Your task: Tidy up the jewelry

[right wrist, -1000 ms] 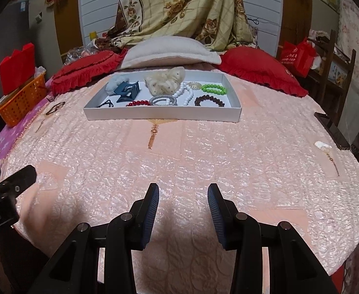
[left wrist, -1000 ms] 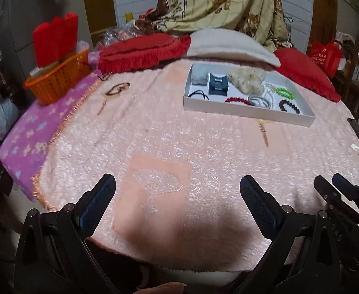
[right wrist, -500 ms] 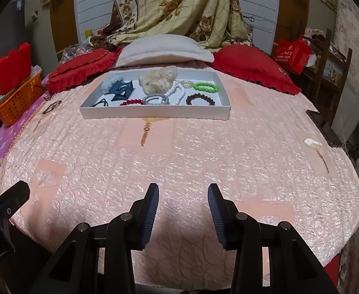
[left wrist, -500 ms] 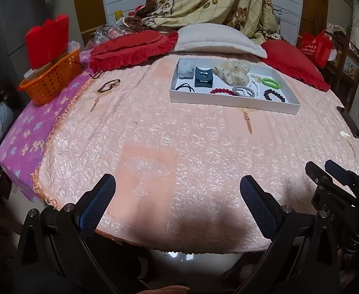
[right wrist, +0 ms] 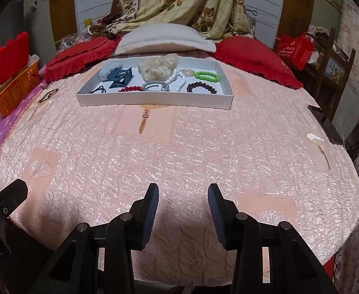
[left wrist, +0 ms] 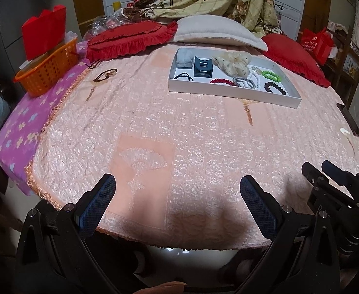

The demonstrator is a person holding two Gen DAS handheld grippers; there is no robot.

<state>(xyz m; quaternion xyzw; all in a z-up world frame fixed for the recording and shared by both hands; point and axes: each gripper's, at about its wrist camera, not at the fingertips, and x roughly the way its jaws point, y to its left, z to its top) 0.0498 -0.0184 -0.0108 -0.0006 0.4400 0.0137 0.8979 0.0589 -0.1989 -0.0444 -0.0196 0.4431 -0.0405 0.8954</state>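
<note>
A white tray lies far across the pink bedspread, also in the left wrist view. It holds a blue hair claw, a cream scrunchie, red beads, a white bead string, a green bracelet and a dark bracelet. A brown bracelet lies loose at the left. My left gripper is wide open and empty near the front edge. My right gripper is open and empty there too.
An orange basket with a red box stands on the purple sheet at the left. Red cushions and a grey pillow line the back. A dark phone and a small white charm lie at the right edge.
Both grippers have drawn back and risen slightly, so the tray sits farther off. Neither jaw opening has changed.
</note>
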